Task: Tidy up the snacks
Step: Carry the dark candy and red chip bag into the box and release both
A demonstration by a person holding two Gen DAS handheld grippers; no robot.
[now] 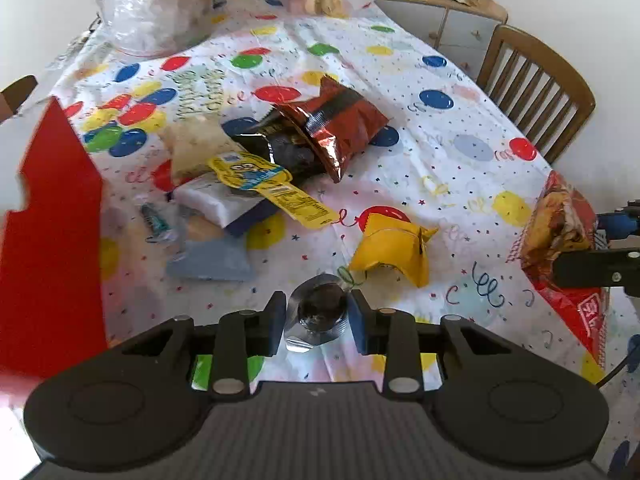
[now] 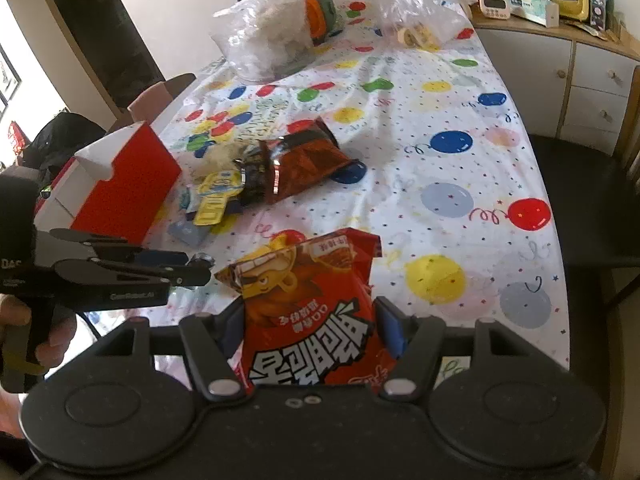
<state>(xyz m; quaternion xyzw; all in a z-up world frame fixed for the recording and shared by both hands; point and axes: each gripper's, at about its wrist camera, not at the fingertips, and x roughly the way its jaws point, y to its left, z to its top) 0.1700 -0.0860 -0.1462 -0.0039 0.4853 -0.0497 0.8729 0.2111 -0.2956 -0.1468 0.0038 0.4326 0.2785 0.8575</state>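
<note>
The left gripper [image 1: 320,316] fingers pinch a small clear-wrapped dark snack [image 1: 322,308]; the right gripper [image 2: 310,332] clamps a red snack bag [image 2: 312,320] (Chinese lettering).

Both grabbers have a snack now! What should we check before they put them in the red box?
1. Left gripper jaws shut on the silver packet: ok.
2. Right gripper jaws shut on the red bag: ok.
3. Red box within sight: ok.
4. Box open on top: ok.
5. Room inside box: cannot tell.
6. Grippers apart from each other: ok.
</note>
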